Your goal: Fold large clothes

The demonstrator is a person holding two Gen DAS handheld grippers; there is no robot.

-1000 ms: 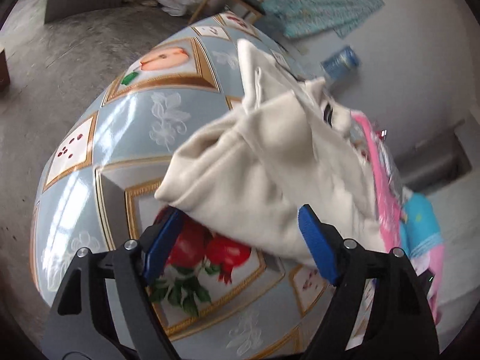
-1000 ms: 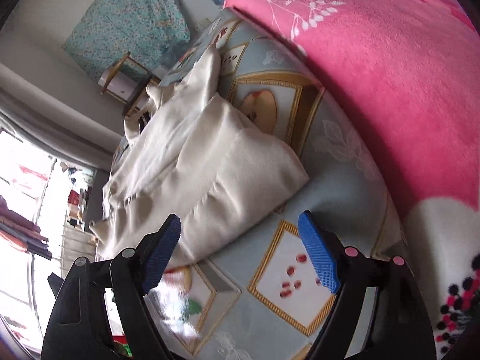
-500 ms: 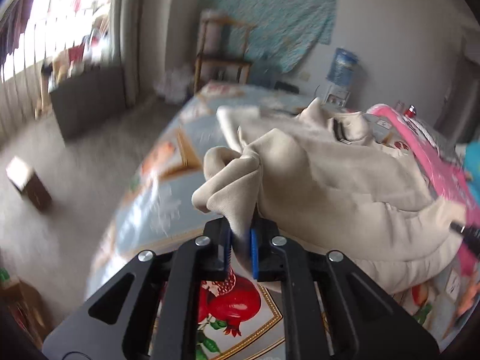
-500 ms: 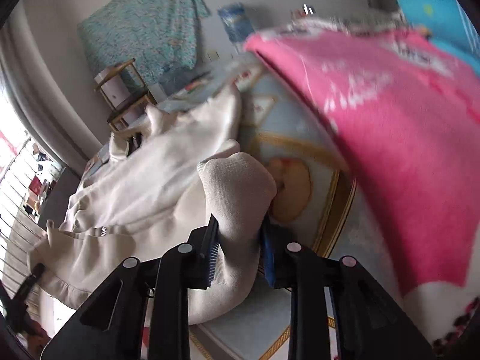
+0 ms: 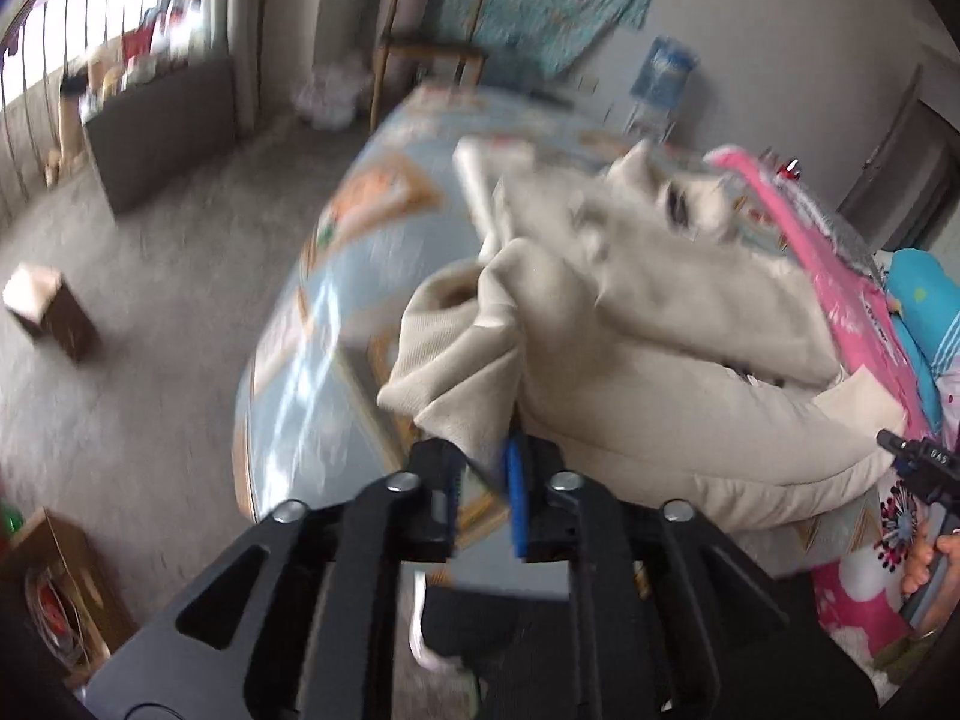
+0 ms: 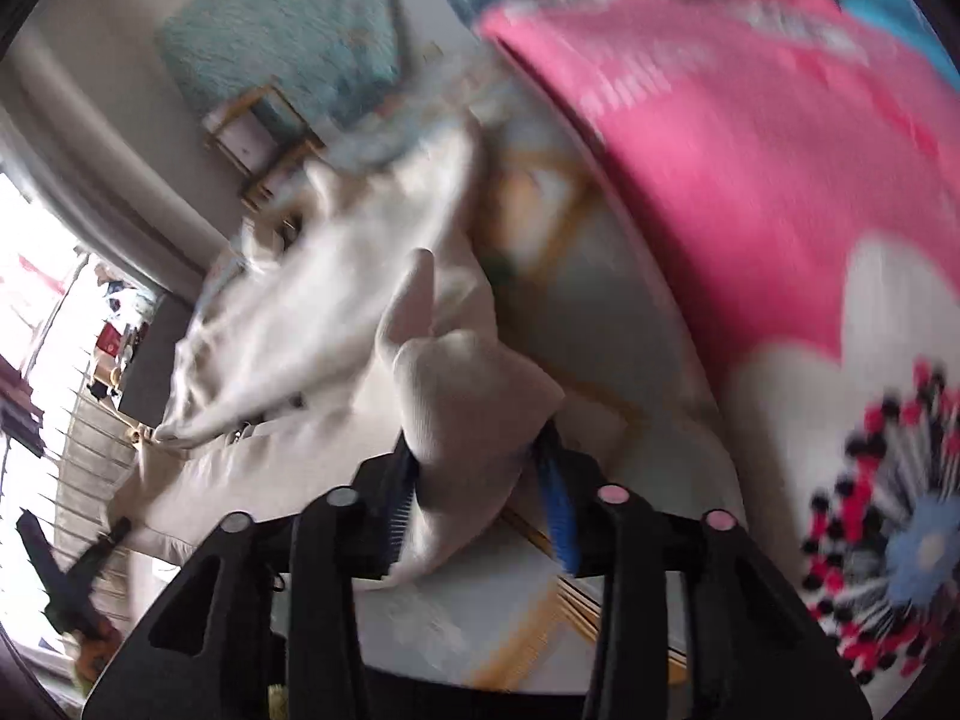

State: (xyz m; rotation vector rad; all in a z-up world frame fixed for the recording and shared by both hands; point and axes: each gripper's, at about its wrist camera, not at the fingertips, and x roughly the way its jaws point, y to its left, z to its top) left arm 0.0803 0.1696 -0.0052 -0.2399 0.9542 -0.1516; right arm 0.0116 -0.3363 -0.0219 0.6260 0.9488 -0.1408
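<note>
— What am I looking at on the left wrist view?

— At the left edge there is only floor. At the bottom centre my left gripper point(image 5: 486, 495) is pinching an edge of the cream garment point(image 5: 648, 360); its fingers have just been opening a little, with cloth between them still. The garment is lying bunched from the centre to the right of the frame, over the patterned table point(image 5: 312, 396).

— And the other view?

— The garment point(image 6: 336, 300) is running from the left edge to the centre, and at the bottom centre my right gripper point(image 6: 474, 507) is clamping a thick fold of it; its fingers have also been opening slightly. The pink blanket point(image 6: 750, 180) is filling the right.

— Which step is this?

— I judge I'm lifting two corners to spread the piece. Next, I'm thinking: hold firm, pull both apart, lay it flat.
</note>
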